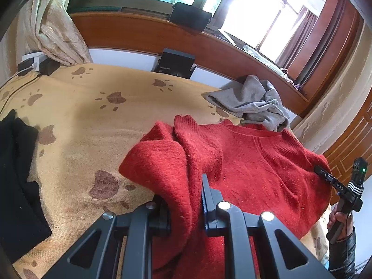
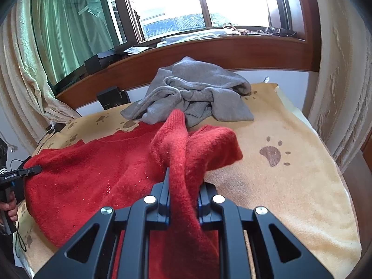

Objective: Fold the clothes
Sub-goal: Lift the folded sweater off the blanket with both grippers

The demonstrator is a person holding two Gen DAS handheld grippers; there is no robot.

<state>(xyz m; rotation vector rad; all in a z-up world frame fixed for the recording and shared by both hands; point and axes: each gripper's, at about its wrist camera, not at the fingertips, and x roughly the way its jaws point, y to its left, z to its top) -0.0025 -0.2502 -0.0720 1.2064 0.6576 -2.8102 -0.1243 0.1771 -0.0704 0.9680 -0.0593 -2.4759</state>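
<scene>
Holding: both tongs pinch bunched folds of the fuzzy red knit sweater (image 1: 244, 162), lifted off the bed.
Left tongs (image 1: 186, 200): fingers pressed together on a thick fold of red knit; the cloth drapes over and between them and hangs toward the camera.
Right tongs (image 2: 183, 186): fingers nipped on a twisted rope of the same knit, which stands up ahead of the tips and spills back down between them.
Sweater body: spread flat between the two tongs, on the tan fleece blanket with brown paw prints (image 1: 88, 121).
Crumpled grey knit garment (image 2: 197, 93): ahead of both tongs, past the red sweater's far edge, touching or overlapping it.
Black cloth (image 1: 16, 174): lying well out to the left of the left tongs, apart from the sweater.
Small black box (image 1: 176, 62): beyond the blanket's far edge, against the wooden ledge (image 1: 139, 32).
Hands: one on each handle, seen from the opposite camera (image 1: 339, 218) (image 2: 10, 209).
</scene>
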